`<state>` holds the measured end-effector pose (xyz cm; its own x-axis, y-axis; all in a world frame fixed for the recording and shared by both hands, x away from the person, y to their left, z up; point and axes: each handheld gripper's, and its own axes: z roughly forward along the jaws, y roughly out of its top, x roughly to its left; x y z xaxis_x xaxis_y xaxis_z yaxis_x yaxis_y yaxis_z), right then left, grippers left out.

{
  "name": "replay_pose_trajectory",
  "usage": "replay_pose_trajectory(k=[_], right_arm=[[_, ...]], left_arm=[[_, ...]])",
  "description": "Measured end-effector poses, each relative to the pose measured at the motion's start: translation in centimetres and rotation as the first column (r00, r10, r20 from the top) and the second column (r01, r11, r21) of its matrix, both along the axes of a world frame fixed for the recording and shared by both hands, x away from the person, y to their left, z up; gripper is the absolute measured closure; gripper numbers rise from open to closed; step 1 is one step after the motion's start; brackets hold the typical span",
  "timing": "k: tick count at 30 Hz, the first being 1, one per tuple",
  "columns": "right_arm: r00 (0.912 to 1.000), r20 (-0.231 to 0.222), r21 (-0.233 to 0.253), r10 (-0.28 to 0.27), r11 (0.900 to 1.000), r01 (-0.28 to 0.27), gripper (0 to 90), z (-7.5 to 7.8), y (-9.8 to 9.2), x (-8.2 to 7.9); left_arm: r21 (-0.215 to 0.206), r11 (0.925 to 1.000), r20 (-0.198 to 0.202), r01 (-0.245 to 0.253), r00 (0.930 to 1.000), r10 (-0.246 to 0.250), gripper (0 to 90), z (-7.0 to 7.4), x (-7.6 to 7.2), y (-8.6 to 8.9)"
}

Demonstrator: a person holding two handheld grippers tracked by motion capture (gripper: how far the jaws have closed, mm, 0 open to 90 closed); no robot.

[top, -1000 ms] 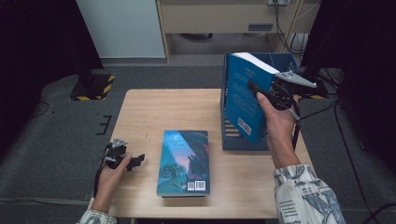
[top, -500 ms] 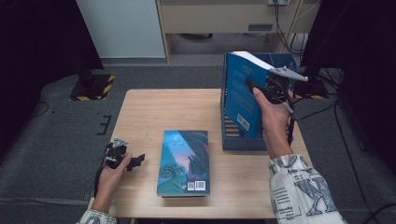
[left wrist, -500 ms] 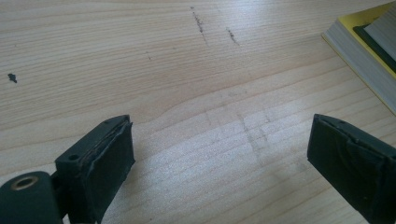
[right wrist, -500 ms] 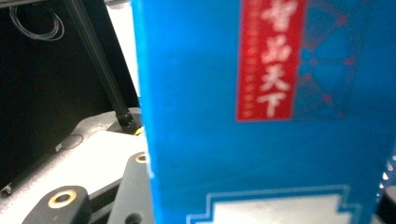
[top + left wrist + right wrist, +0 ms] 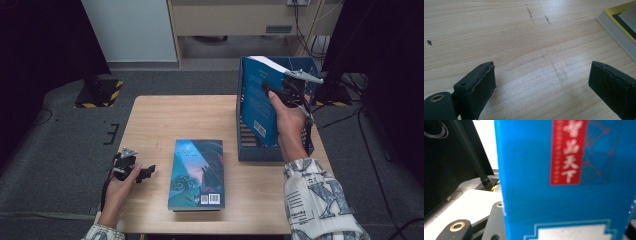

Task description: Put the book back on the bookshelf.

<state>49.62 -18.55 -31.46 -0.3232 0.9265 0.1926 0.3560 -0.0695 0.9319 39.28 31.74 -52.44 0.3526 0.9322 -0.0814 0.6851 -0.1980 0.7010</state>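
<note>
A pale wooden table (image 5: 200,120) with visible grain carries a dark blue, box-shaped file holder (image 5: 300,150) at its right edge. The right gripper (image 5: 272,92), raised in a hand with a patterned sleeve, clamps a glossy blue book (image 5: 257,107), held upright and partly inside the holder. A second flat book (image 5: 197,172), its cover teal, lies at the table's middle. The left gripper (image 5: 145,172) rests low on the table, jaws spread wide on nothing.

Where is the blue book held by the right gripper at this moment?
In the high view, the blue book stands upright at the table's right, held by the right gripper inside the blue file box.
</note>
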Motion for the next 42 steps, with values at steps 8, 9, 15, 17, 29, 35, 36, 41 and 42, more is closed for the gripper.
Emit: replay_pose_trajectory(k=[8,9,15,17,29,35,36,41,42], right_arm=[[0.9998,-0.006,-0.012,-0.017,1.0,0.017,61.1,-0.6,0.5,0.7],[0.9997,-0.007,-0.01,-0.022,1.0,0.021,61.1,-0.7,0.6,0.8],[0.999,0.0,-0.021,-0.044,0.999,0.044,61.1,-1.3,1.5,1.5],[0.9988,-0.003,-0.019,-0.049,0.999,0.049,61.1,-1.5,1.7,1.6],[0.9977,-0.005,-0.027,-0.068,0.997,0.068,61.1,-2.9,2.5,2.3],[0.9971,-0.009,-0.022,-0.075,0.997,0.075,61.2,-3.7,2.5,2.6],[0.9969,-0.008,-0.02,-0.078,0.997,0.078,61.2,-3.9,2.5,2.7],[0.9969,-0.003,-0.027,-0.078,0.997,0.078,61.2,-4.1,2.8,2.7],[0.9969,-0.002,-0.03,-0.079,0.996,0.079,61.2,-4.1,2.8,2.8]], left_arm=[[0.0,1.0,0.002,0.001,1.0,-0.001,6.7,0.0,0.0,-0.1],[-0.001,1.0,0.002,0.001,1.0,-0.001,6.7,0.0,0.0,-0.1],[-0.001,1.0,0.001,0.002,1.0,-0.002,6.7,0.0,0.1,-0.1],[0.0,1.0,0.002,0.004,1.0,-0.004,6.7,0.0,0.0,-0.1],[-0.005,1.0,0.003,0.0,1.0,0.0,6.7,0.0,0.1,-0.1],[0.007,0.9999,0.003,0.008,1.0,-0.008,6.7,0.1,0.1,-0.2],[0.007,0.9999,0.004,0.008,1.0,-0.008,6.7,0.1,0.1,-0.2],[0.01,0.9999,0.006,0.008,0.9999,-0.008,6.6,0.1,0.1,-0.2],[0.011,0.9999,0.005,0.008,0.9999,-0.008,6.6,0.1,0.1,-0.2]])
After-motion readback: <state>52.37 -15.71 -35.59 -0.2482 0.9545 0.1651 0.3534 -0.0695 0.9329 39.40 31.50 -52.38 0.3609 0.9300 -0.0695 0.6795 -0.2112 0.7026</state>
